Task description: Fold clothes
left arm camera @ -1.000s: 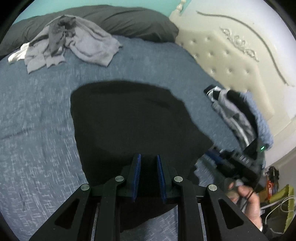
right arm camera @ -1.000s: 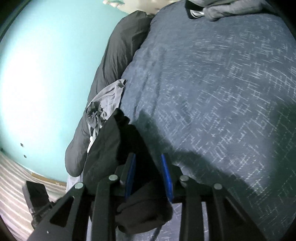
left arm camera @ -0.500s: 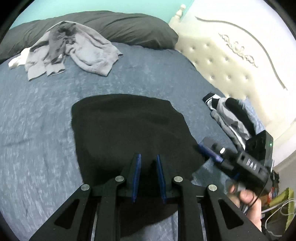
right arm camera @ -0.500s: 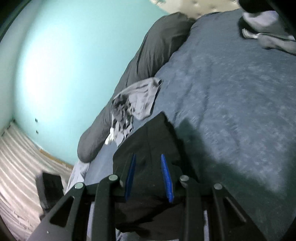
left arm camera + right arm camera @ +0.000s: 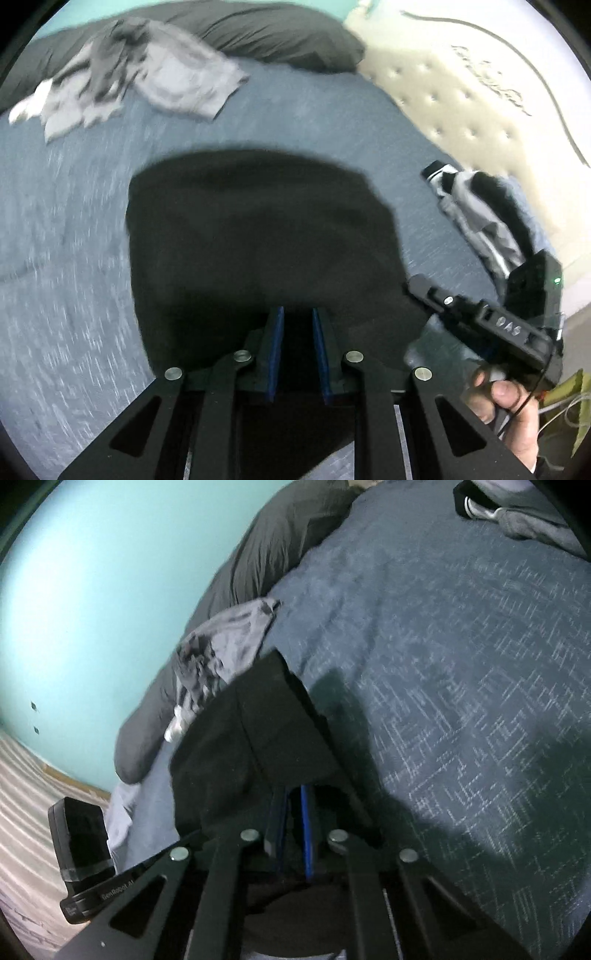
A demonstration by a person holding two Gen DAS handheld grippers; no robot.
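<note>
A black garment (image 5: 258, 236) lies spread flat on the blue bedspread (image 5: 66, 229). My left gripper (image 5: 297, 321) sits at the garment's near edge with black cloth pinched between its blue pads. My right gripper (image 5: 293, 808) is at the garment's near right corner; its jaws are closing, and a fold of the black garment (image 5: 266, 731) is squeezed in the thin gap. The left wrist view also shows the right gripper (image 5: 419, 286) from the side, held by a hand (image 5: 506, 398), its tips hidden in the cloth.
Crumpled grey clothes (image 5: 147, 74) lie at the far side by a dark grey pillow (image 5: 258, 33). More clothes (image 5: 480, 214) are heaped against the cream tufted headboard (image 5: 461, 92). A teal wall (image 5: 92, 590) stands behind the bed.
The right gripper's pads have drawn together on the black cloth, and its view has rolled. In the left wrist view the right gripper has come in to the garment's right corner.
</note>
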